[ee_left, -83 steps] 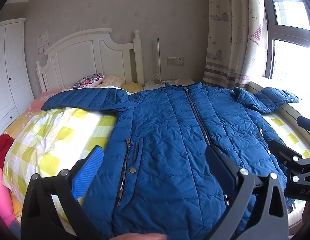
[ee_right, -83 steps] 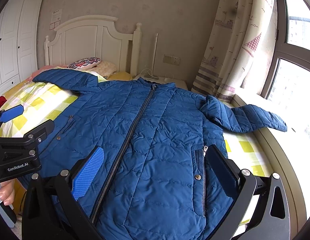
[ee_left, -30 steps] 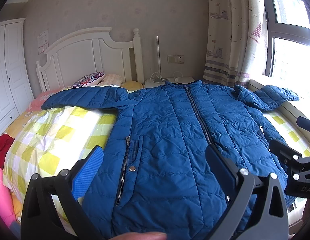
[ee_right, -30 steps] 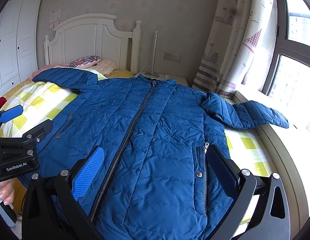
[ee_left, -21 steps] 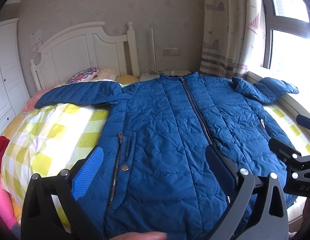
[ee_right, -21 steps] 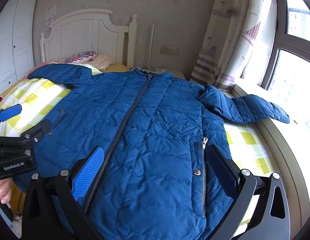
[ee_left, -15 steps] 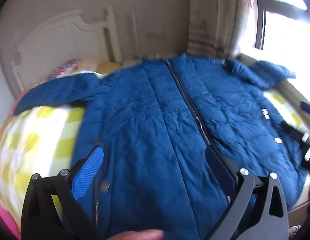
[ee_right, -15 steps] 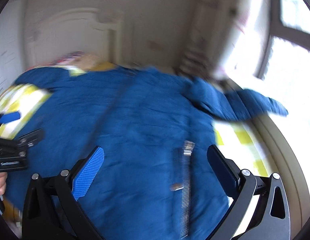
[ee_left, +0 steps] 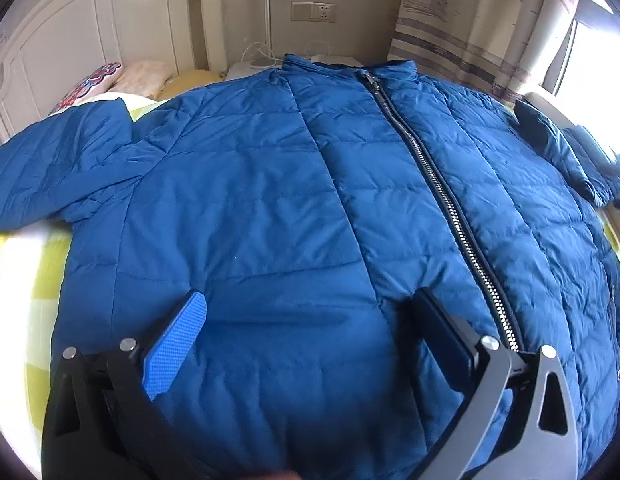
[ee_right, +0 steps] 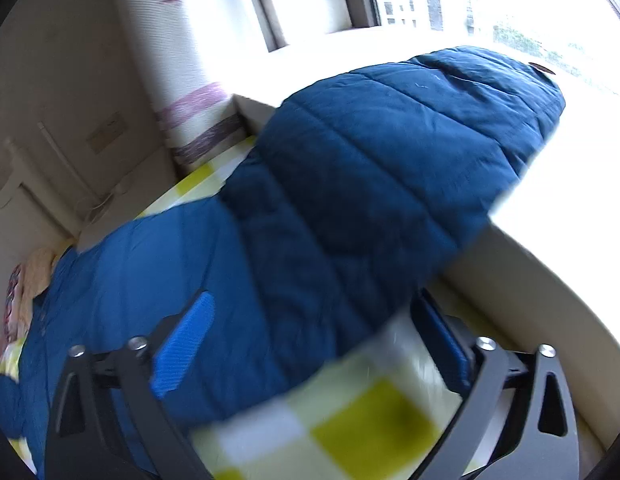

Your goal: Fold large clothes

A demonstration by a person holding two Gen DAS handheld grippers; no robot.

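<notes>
Blue jacket [ee_left: 269,208] spread flat on bed [ee_left: 25,280], zipped. Both grippers wide open, holding nothing. Right gripper [ee_right: 314,344] near sleeve [ee_right: 390,160] by window: pinch cuff edge, fold across chest. Left gripper [ee_left: 310,328] hovers above front panel.

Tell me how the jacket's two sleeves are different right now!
The left sleeve lies flat on the yellow checked bedspread, reaching toward the headboard. The right sleeve stretches off the bed onto the window ledge. No gripper is near the left sleeve, while the right gripper, open, hovers at the right sleeve. Both are blue, quilted and puffy.
</notes>
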